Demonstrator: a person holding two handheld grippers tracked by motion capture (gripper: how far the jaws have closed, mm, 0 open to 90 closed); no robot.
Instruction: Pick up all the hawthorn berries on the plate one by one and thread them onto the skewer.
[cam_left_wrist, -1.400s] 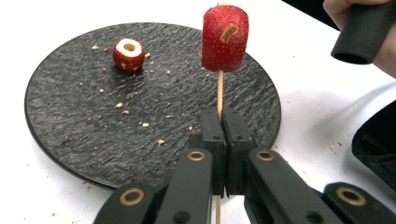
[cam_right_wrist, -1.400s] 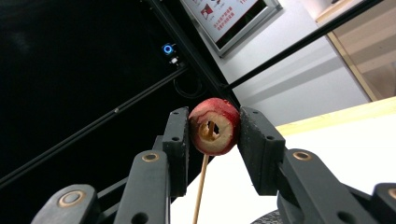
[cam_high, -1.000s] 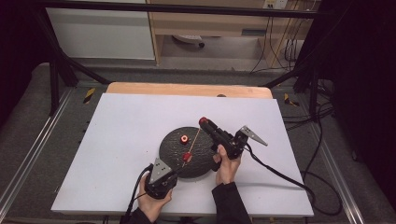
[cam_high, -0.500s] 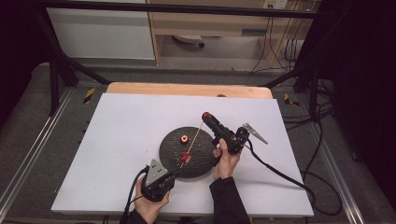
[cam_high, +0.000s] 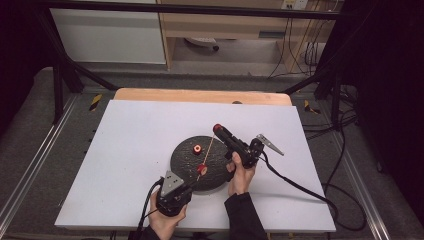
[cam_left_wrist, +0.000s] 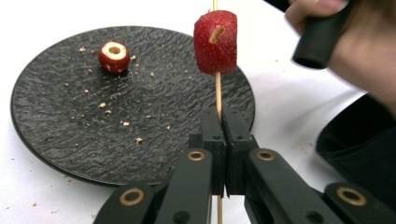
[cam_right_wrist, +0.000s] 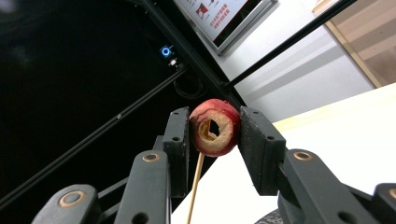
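A: Skewer (cam_high: 208, 151) first. Where does it sit?

B: A thin wooden stick, running slantwise above the black plate (cam_high: 182, 161) in the high view. Its low end is pinched in the left gripper (cam_left_wrist: 224, 135), jaws fully together on the stick with no gap showing. A red fruit piece (cam_left_wrist: 215, 42) with a hole through it is threaded on the stick partway up, clear of the jaws.

A: And the top end?

B: The right gripper (cam_right_wrist: 214, 135) clamps a second cored fruit ring (cam_right_wrist: 215, 127) between its pads, both pads pressing its sides. In the right gripper view the stick comes up from below to the ring's underside; whether the tip has entered the hole, I cannot tell.

A: Anything else on the plate?

B: A third cored piece (cam_high: 197, 148) lies on the far left part of the plate, well apart from the stick, with crumbs scattered round it.

A: Edges and free room?

B: The plate sits right of centre on the white tabletop (cam_high: 125, 150). The left gripper hangs over the plate's near rim; the near table edge is close behind the hands. Wide bare surface to the left and beyond the plate. On the right, the right gripper's cable (cam_high: 295, 182) trails across the top toward the right edge.
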